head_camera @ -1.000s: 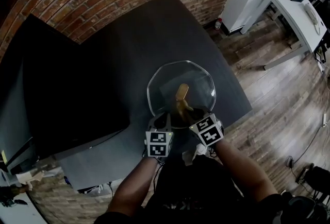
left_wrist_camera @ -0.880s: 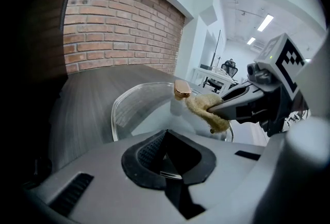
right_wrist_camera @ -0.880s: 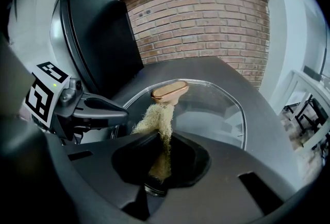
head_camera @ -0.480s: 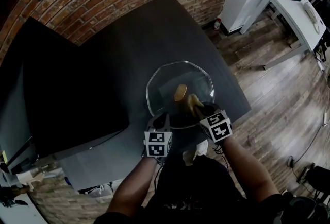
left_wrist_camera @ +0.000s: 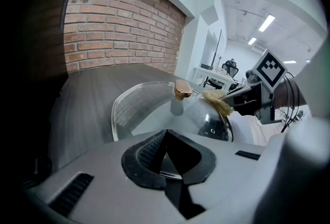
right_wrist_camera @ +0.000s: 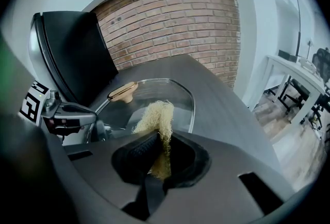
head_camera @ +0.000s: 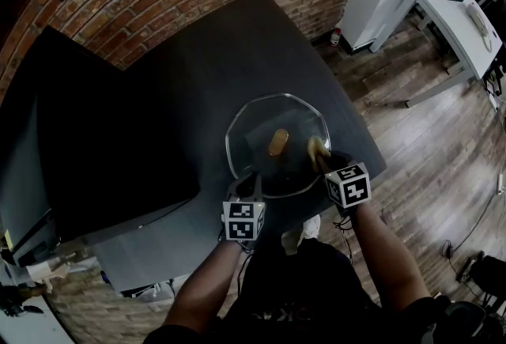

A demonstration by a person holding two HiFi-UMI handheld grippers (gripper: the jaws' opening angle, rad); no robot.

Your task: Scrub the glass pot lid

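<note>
Our left gripper [left_wrist_camera: 165, 158] clamps the near rim of the glass pot lid [head_camera: 261, 129], while our right gripper [right_wrist_camera: 154, 158] pinches a fibre scrubber [right_wrist_camera: 154, 115] against the glass just ahead; scrubbing seems under way, with the remainder unclear.

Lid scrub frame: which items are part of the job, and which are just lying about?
In the job: glass pot lid, rim clamped in left gripper; fibrous scrubber pinched in right gripper.
Lying about: white desk; small bottle on the wood floor; black panel.
</note>
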